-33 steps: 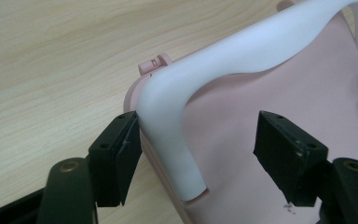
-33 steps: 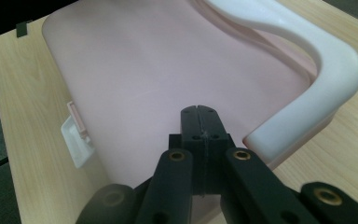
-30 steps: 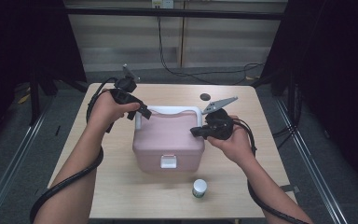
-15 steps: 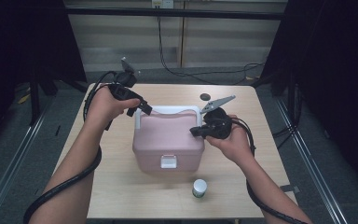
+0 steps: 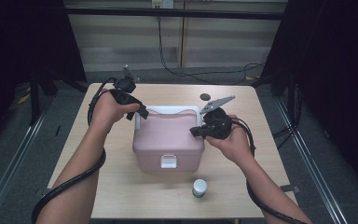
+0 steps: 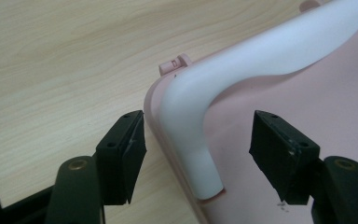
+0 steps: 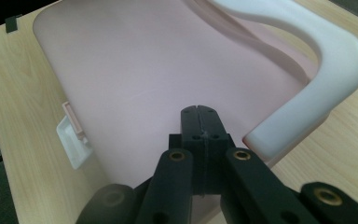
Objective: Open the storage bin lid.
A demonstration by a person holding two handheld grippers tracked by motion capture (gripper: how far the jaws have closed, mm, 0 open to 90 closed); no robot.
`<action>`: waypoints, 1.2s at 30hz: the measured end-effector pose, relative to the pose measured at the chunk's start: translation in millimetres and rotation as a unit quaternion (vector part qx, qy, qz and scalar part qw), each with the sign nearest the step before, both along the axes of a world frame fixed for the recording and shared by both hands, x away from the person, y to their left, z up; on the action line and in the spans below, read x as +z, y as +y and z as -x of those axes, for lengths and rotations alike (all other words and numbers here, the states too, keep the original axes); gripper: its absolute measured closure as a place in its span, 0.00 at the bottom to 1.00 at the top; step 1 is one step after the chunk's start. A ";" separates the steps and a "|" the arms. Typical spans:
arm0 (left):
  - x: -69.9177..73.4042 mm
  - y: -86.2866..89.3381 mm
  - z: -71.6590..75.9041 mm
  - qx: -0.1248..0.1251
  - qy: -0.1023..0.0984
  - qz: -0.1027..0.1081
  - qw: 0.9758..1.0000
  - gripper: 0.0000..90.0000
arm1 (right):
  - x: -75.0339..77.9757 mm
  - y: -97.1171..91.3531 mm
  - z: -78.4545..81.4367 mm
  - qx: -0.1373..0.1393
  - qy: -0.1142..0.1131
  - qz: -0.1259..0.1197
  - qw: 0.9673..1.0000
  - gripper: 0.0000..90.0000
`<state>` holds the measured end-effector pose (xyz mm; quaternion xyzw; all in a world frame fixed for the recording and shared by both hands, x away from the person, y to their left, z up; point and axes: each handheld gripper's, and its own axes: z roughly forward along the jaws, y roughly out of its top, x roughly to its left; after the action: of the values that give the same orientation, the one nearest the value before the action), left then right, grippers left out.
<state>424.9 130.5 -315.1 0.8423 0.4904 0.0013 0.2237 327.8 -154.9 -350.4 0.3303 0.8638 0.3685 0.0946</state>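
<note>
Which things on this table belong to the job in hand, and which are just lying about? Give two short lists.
In the job:
pink box
white handle, between the open left gripper's jaws
right gripper, shut, over the lid

Lying about:
small green-capped bottle, in front of the box
dark round thing, behind it

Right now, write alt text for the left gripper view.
The left gripper has its two black jaws open around the end of a white handle on a pink box, with neither pad touching the handle. Light wooden table lies to the left.
</note>
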 end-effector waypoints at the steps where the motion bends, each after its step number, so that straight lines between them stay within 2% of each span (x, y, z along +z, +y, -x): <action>1: -1.2 -1.2 -0.4 0.003 0.000 -0.003 1.000 0.39 | 0.0 0.1 0.2 0.000 0.000 0.000 1.000 1.00; 5: -4.9 -3.7 -2.7 0.001 -0.001 -0.009 1.000 0.42 | -0.7 -1.0 -0.1 -0.001 -0.001 -0.004 1.000 1.00; 7: -6.8 -4.5 -3.2 0.008 0.000 -0.014 1.000 0.44 | -0.7 -1.0 0.1 0.000 -0.001 -0.005 1.000 1.00; 11: -8.9 -5.3 -4.4 0.012 -0.005 -0.013 1.000 0.48 | -0.6 -0.3 0.4 0.000 -0.002 -0.003 1.000 1.00; 17: -7.4 -6.1 -4.7 0.013 -0.009 -0.017 1.000 0.63 | -0.6 -0.4 0.5 -0.001 -0.002 -0.004 1.000 1.00; 20: -6.3 -6.5 -4.8 0.007 -0.012 -0.030 0.999 0.69 | -0.8 -1.2 0.3 0.000 -0.002 -0.005 1.000 1.00; 22: -6.2 -6.1 -4.9 0.016 -0.010 -0.028 0.999 0.74 | -1.6 -2.3 -0.2 -0.001 0.000 -0.012 1.000 1.00; 26: -6.4 -4.8 -5.1 0.012 -0.010 -0.025 1.000 0.75 | -2.7 -3.6 0.1 -0.002 -0.002 -0.020 1.000 1.00; 30: -5.4 -2.9 -5.3 0.006 -0.007 -0.022 1.000 0.75 | -5.2 -7.8 -0.7 -0.007 0.006 -0.042 0.999 1.00; 36: -2.9 -1.9 -4.4 0.001 -0.003 -0.022 1.000 0.75 | -4.2 -10.6 -0.5 0.000 0.004 -0.040 0.999 1.00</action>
<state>429.3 128.5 -318.0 0.8464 0.4907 0.0155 0.2064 328.3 -165.5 -354.5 0.3354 0.8486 0.4017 0.0776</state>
